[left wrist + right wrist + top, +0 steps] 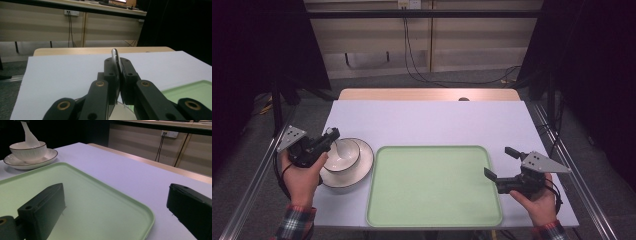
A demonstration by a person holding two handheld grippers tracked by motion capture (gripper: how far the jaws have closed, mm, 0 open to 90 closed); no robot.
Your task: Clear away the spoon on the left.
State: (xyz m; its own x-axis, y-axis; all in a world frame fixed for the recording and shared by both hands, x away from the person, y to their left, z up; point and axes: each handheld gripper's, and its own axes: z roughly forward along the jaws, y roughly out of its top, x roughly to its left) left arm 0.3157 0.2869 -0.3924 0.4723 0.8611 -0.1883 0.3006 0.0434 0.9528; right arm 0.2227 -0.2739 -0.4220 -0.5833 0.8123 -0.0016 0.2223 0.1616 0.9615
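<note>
The tray point(434, 186) is pale green. The bowl point(343, 155) and plate point(362, 165) are white with dark rims, the spoon point(29, 135) white. The table point(427, 120) is pale lilac-grey. Both sleeves point(294, 222) are plaid. The grippers point(501, 165) are black.

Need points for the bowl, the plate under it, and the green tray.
bowl point(26, 152), right gripper view, ribbed outer wall.
plate point(365, 161), high view, bare right rim.
green tray point(432, 185), high view, bare floor at its middle.
</note>
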